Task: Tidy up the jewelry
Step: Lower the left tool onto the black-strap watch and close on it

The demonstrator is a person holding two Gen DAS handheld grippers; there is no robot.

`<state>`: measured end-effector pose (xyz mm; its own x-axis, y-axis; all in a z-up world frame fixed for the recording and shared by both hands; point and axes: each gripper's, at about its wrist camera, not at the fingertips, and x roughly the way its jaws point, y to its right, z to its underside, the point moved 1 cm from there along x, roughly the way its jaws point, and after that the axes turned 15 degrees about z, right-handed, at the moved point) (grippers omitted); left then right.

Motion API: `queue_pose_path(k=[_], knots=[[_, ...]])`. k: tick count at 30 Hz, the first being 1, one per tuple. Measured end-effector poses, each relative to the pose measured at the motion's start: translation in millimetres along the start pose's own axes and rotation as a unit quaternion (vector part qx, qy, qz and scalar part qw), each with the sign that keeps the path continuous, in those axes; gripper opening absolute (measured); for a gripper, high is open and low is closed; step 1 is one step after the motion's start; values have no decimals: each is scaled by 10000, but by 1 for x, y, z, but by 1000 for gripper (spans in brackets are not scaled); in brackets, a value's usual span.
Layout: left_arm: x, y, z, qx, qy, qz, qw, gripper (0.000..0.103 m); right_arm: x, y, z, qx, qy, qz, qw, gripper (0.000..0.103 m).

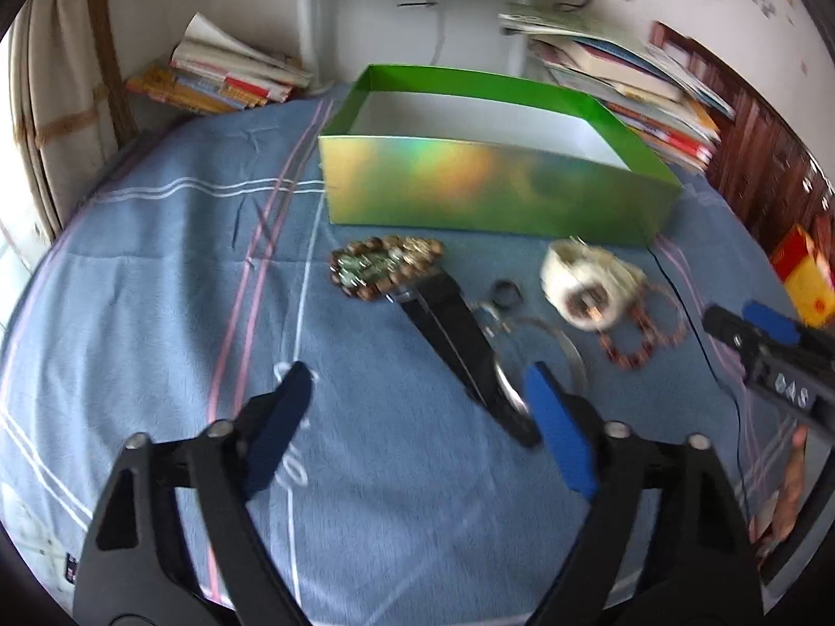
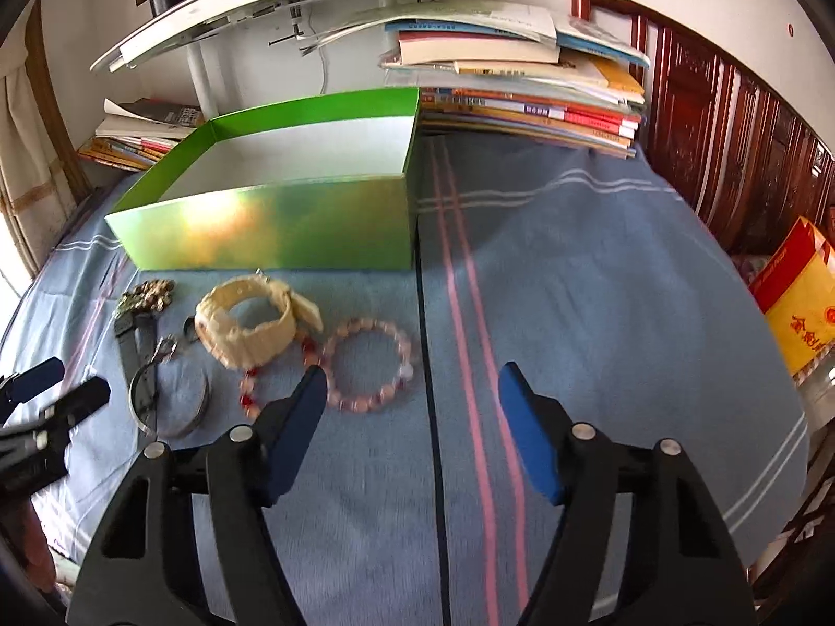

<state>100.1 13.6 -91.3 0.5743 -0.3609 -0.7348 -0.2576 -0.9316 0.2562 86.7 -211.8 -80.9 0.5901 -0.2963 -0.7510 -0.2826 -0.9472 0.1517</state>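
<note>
Left gripper, lower centre of the left wrist view, fingers spread with nothing between them, only the blue striped cloth under the gap. Right gripper, lower centre of the right wrist view, fingers also spread and empty, above the cloth's pink stripes. Jewelry lies loose on the cloth just in front of the green box, which sits open-topped at upper centre with a white inside. Brown bead bracelet at centre of the left view, near the box front wall. Black strap runs diagonally from it toward the lower right, its far end close to the left gripper's right finger. Cream watch to the right, just beside the box corner. Small dark ring between strap and watch. Silver bangle lies partly over the strap. Red bead bracelet right of the watch, touching it. Pink bead bracelet in the right view, centre-left, just beyond the right gripper's left fingertip. Books stacked behind the box. Left view is motion-blurred.
</note>
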Motion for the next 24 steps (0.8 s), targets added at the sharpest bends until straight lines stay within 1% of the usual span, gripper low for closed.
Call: queue_pose_path(k=[1, 2, 5, 9, 10, 11, 12, 13, 14, 16, 18, 22, 23, 24], knots=[[5, -4, -5, -134, -67, 13, 9999, 71, 1, 0, -2, 19, 11, 14, 10000, 69], [12, -8, -10, -273, -146, 124, 9994, 67, 3, 1, -3, 38, 19, 40, 10000, 69], [30, -10, -20, -489, -317, 379, 9976, 67, 10, 4, -1, 47, -58, 102, 9999, 69], [52, -10, -29, -542, -447, 229, 9973, 67, 19, 16, 7, 150, -252, 174, 9994, 69], [56, -11, -29, -571, -504, 161, 9970, 62, 21, 19, 7, 194, -286, 184, 9992, 69], [56, -12, -30, -558, -476, 89, 9973, 51, 22, 21, 6, 223, -297, 182, 9991, 69], [55, -12, -29, -565, -482, 95, 9972, 36, 22, 24, 6, 262, -302, 166, 9991, 69], [53, -14, -29, -587, -504, 152, 9969, 30, 21, 25, 4, 286, -293, 147, 9991, 69], [51, -16, -27, -609, -517, 221, 9966, 19, 20, 25, 3, 306, -279, 117, 9991, 69], [46, -18, -24, -608, -523, 183, 9966, 18, 16, 22, -3, 322, -245, -27, 9992, 69], [40, -21, -20, -535, -481, 58, 9974, 18, 10, 11, -7, 229, -183, -200, 9994, 69], [26, -29, -12, -495, -441, -112, 9977, 18, 6, -25, -17, -162, -97, -436, 9989, 70], [24, -31, -11, -502, -424, -139, 9977, 23, 7, -36, -19, -268, -104, -493, 9984, 74], [22, -34, -9, -511, -408, -157, 9977, 32, 8, -44, -20, -338, -108, -526, 9980, 78]])
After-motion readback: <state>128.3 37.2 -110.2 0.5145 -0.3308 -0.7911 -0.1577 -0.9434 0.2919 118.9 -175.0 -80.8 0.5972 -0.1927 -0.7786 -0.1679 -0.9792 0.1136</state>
